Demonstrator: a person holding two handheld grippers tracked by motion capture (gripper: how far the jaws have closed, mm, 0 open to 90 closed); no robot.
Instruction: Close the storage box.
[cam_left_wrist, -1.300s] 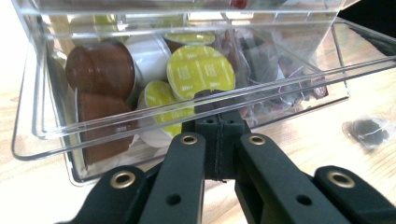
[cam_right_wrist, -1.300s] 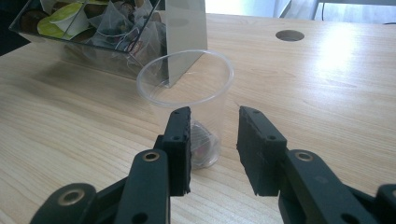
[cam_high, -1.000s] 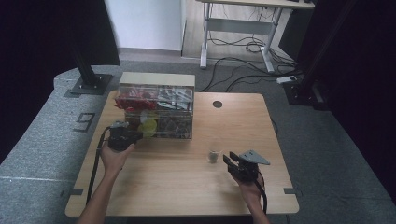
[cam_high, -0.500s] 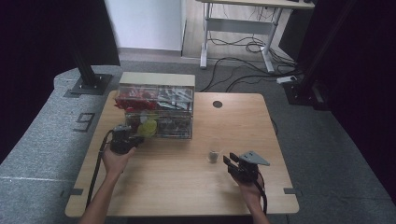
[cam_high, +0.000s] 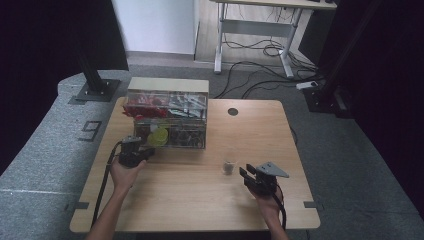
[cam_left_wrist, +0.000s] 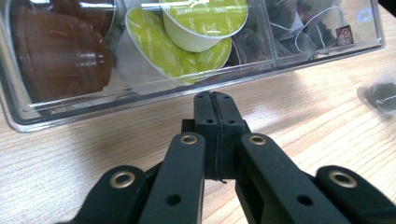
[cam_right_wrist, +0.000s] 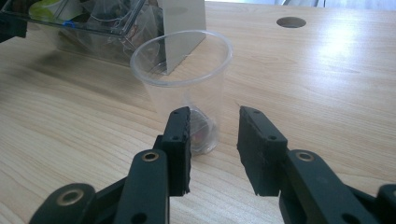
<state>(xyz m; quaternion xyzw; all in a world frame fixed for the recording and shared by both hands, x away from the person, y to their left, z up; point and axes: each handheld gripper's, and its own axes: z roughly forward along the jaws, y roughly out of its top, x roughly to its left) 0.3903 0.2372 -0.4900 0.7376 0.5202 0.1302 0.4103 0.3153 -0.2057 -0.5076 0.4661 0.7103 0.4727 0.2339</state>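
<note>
Wooden table (cam_high: 200, 195): clear organizer (cam_high: 167, 117), plastic cup (cam_high: 229, 167).

The desk (cam_high: 200, 190) is pale wood with a fine grain. The clear organiser box (cam_left_wrist: 327, 44) shows lime-green capsules (cam_left_wrist: 205, 21) with light lettering and dark brown capsules (cam_left_wrist: 56, 51); in the high view its upper tier holds red packets (cam_high: 145, 107). The cup (cam_right_wrist: 187, 88) is colourless and see-through. Both tongs, left (cam_left_wrist: 215, 100) and right (cam_right_wrist: 214, 122), are matt black with brass-coloured rivets.

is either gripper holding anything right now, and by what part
Nothing is held. The left gripper is shut on nothing in front of the clear box; the right gripper is open, just short of the plastic cup.
</note>
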